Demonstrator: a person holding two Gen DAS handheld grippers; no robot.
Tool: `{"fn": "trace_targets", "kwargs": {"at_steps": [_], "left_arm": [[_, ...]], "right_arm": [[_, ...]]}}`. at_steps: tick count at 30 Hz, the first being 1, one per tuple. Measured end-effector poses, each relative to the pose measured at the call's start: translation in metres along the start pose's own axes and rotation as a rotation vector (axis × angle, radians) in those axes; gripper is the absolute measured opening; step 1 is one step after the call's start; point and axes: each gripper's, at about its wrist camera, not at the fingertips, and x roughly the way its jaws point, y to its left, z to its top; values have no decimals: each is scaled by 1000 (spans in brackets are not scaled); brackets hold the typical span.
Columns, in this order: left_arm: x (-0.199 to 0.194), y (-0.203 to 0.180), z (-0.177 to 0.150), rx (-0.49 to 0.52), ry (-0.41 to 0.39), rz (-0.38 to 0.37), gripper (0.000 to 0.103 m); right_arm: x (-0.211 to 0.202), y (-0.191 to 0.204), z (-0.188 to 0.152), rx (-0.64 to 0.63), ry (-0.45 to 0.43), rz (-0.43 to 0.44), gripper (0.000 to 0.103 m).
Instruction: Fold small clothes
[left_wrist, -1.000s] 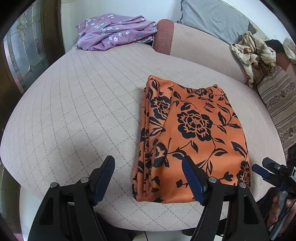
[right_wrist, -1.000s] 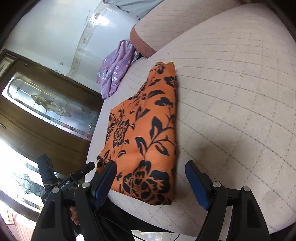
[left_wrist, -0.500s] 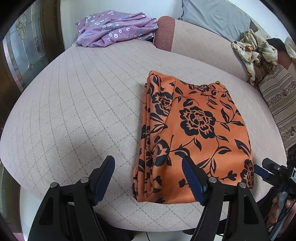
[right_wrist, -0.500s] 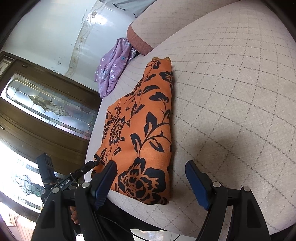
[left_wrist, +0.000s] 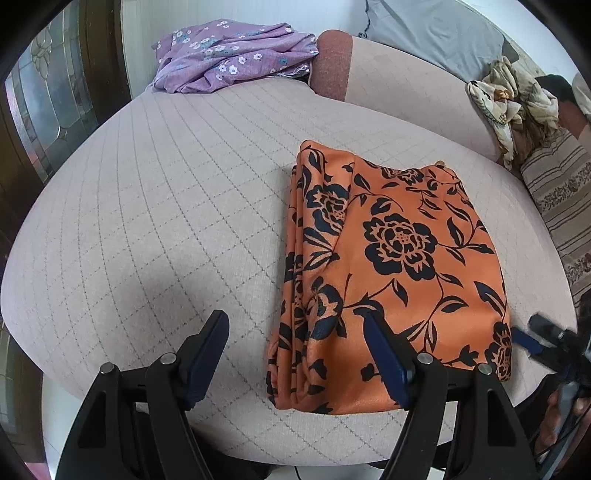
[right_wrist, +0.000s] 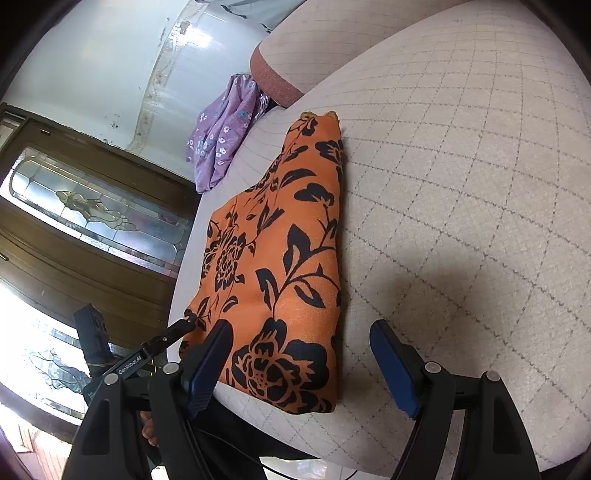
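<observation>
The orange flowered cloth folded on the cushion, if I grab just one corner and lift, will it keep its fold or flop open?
Probably flop open: the orange cloth is thin fabric in loose stacked layers along its left edge, with nothing pinning them. It has a slight sheen, so the layers may slide over each other. It looks light, so a push would likely bunch it on the quilted cushion.

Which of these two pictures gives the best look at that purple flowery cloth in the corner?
The left wrist view. There the purple flowery cloth lies spread and crumpled at the far end of the quilted cushion, its white and blue flowers plain to see. The right wrist view shows only a narrow, stretched strip of it beyond the folded orange cloth.
</observation>
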Motion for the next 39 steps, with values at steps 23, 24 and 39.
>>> {"fn": "trace_targets", "kwargs": {"at_steps": [23, 24, 39], "left_arm": [[2, 16, -3, -27, 6, 24, 76], [2, 15, -3, -24, 7, 25, 76], [9, 9, -1, -17, 14, 26, 76]], "right_arm": [[60, 103, 59, -166, 21, 83, 84], [63, 101, 63, -157, 16, 80, 85], [29, 52, 39, -52, -22, 27, 87]]}}
